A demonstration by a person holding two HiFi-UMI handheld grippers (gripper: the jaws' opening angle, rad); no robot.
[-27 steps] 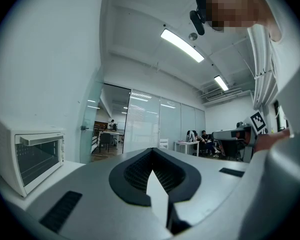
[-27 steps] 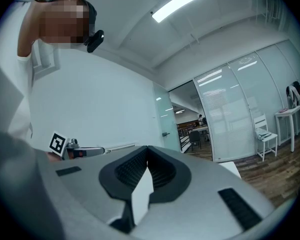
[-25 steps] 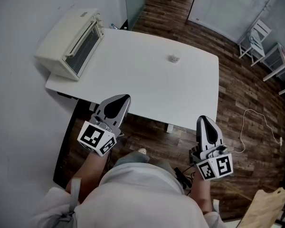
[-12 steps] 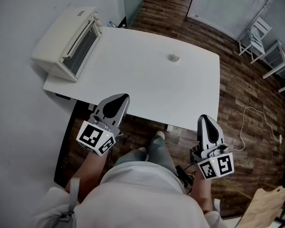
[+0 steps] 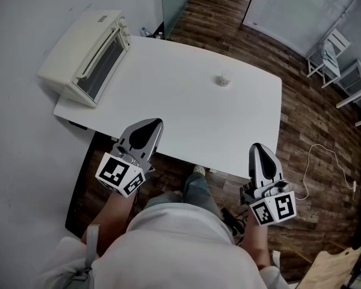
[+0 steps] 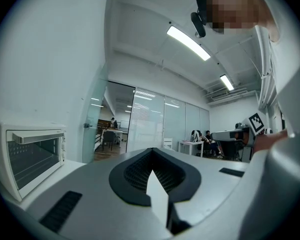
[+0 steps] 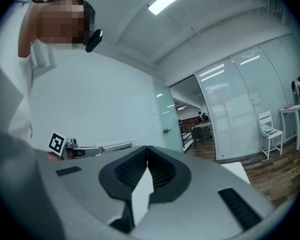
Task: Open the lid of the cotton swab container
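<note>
Jaws together on left gripper (image 5: 151, 125) and right gripper (image 5: 257, 149); small whitish cotton swab container (image 5: 223, 79) on table (image 5: 168, 101).

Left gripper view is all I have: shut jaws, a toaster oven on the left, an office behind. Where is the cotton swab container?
Observer: In the head view the cotton swab container stands alone on the white table, toward its far right part, well away from the toaster oven.
Operator: How close is my left gripper to it?
Observer: Not close. The left gripper hangs at the table's near edge, with bare tabletop between it and the container.
Operator: And the right one?
Observer: The right gripper is shut with nothing between its jaws. The head view shows it by the table's near right corner.
</note>
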